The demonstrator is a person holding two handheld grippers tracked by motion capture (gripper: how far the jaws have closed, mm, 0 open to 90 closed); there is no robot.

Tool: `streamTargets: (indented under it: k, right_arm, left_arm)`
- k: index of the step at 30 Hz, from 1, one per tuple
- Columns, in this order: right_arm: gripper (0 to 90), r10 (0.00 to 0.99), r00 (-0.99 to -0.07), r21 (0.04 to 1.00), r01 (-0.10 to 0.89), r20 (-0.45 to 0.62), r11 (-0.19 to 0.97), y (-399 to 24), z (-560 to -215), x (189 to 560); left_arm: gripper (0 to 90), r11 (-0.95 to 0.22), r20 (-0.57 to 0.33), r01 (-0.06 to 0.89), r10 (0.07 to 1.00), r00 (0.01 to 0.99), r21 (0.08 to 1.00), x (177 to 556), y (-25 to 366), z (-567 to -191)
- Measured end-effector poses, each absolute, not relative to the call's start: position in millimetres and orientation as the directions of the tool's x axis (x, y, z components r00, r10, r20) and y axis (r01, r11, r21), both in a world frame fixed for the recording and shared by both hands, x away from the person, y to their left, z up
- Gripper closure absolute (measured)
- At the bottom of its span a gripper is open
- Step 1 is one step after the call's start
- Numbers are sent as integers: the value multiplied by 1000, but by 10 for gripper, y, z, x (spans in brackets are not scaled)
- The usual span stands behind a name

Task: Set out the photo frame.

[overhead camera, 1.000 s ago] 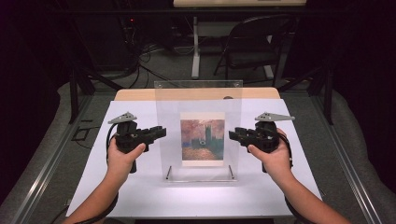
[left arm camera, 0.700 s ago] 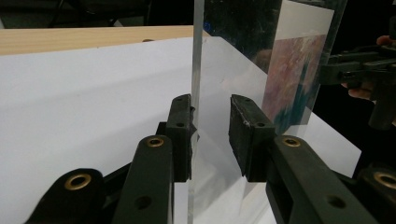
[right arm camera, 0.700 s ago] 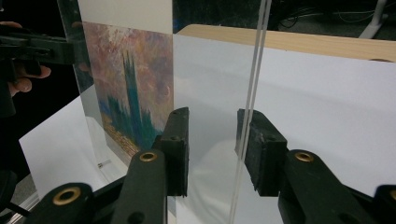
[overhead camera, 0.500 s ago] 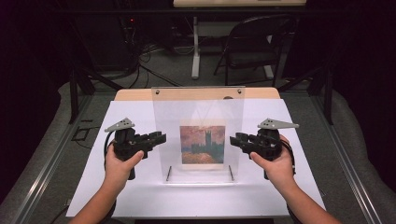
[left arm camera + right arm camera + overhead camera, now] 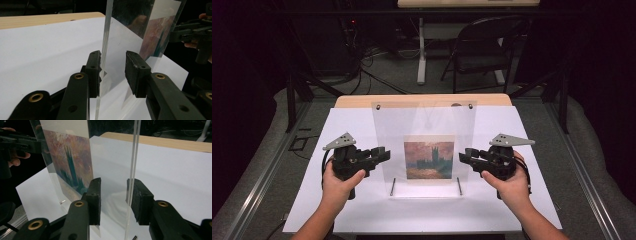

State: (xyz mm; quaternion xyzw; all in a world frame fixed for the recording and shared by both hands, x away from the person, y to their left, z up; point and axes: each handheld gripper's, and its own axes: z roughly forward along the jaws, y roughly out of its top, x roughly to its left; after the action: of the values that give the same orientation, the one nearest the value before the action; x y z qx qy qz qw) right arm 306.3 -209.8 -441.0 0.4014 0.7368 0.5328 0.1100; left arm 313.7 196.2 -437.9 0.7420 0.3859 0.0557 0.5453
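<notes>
Both tools have drawn outward from the frame since the earlier pictures, and the frame now stands upright on the table rather than tilted toward the person.

The left tool (image 5: 384, 154) sits just off the frame's (image 5: 424, 145) left edge. In the left gripper view its jaws have just been opening; the clear pane's edge runs between the pads (image 5: 93, 72), close against the left one and well clear of the other, so nothing is pinched. The right tool (image 5: 463, 156) mirrors it at the frame's right edge. In the right gripper view its jaws stand spread, with the pane's edge (image 5: 132, 170) between them, near the right pad but not visibly pressed.

The frame is a clear sheet with a small painting (image 5: 429, 160) low in its middle, resting on two metal pegs (image 5: 392, 186) near the table's (image 5: 522, 125) front edge, centred between its left and right sides. Its long axis stands vertical and its face looks toward the person. Each hand is equally near its own side edge, so any further move would likely be straight outward along the table's width.
</notes>
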Motion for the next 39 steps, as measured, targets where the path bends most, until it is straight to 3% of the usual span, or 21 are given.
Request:
streamTargets:
  k: [28, 39]
  right_arm:
    - [627, 708, -647, 883, 464, 283, 70, -2324, -4499, 2811]
    - [571, 779, -576, 888, 457, 248, 55, -2499, -4785, 2718]
  left_arm:
    - [607, -70, -338, 498, 653, 677, 864, 2912, 2086, -4501]
    - [550, -96, -246, 469, 750, 614, 878, 2831, 2268, -4754]
